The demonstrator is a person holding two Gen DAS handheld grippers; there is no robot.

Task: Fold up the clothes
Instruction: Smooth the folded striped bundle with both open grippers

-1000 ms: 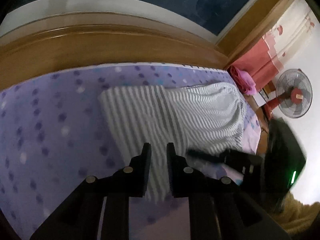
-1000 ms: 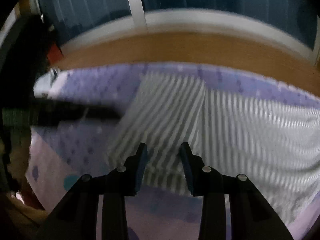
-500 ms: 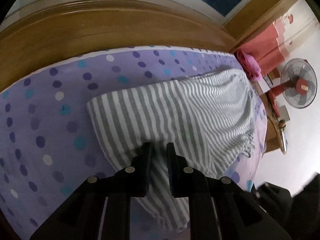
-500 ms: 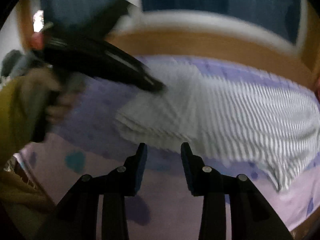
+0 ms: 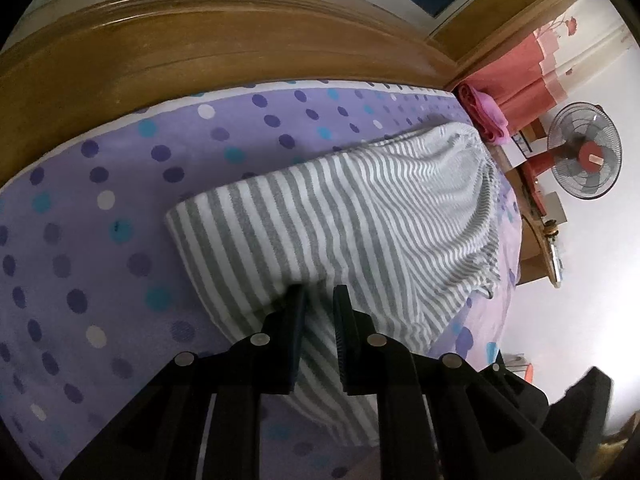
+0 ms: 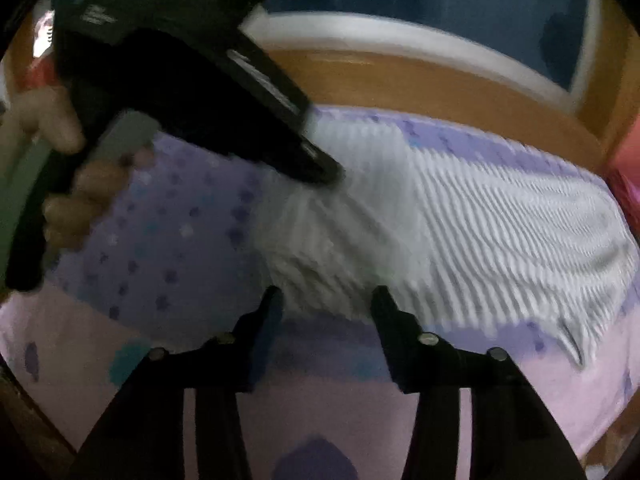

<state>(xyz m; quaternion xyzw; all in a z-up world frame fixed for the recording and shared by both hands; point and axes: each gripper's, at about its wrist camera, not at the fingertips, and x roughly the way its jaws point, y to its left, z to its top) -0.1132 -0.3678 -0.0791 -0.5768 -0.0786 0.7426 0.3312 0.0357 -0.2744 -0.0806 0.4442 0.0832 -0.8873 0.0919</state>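
Note:
A grey-and-white striped garment (image 5: 380,220) lies spread on the purple dotted bed sheet (image 5: 100,240). My left gripper (image 5: 318,290) stands at the garment's near part, its jaws down to a narrow gap with striped cloth pinched in it. In the right wrist view that left gripper (image 6: 328,172) reaches in from the upper left, held by a hand (image 6: 80,200), and creases fan out from its tip across the striped garment (image 6: 480,220). My right gripper (image 6: 326,296) hovers at the garment's near edge. Its jaws are opening and nothing is between them.
A wooden headboard (image 5: 200,40) runs along the far side of the bed. Beyond the bed's right end are a folded pink cloth (image 5: 488,116), red curtains and a standing fan (image 5: 584,152). The pale sheet border (image 6: 320,408) lies under the right gripper.
The right gripper's jaws have spread wider and its view has swung so the left gripper and hand fill the upper left. The left view has closed in on the garment.

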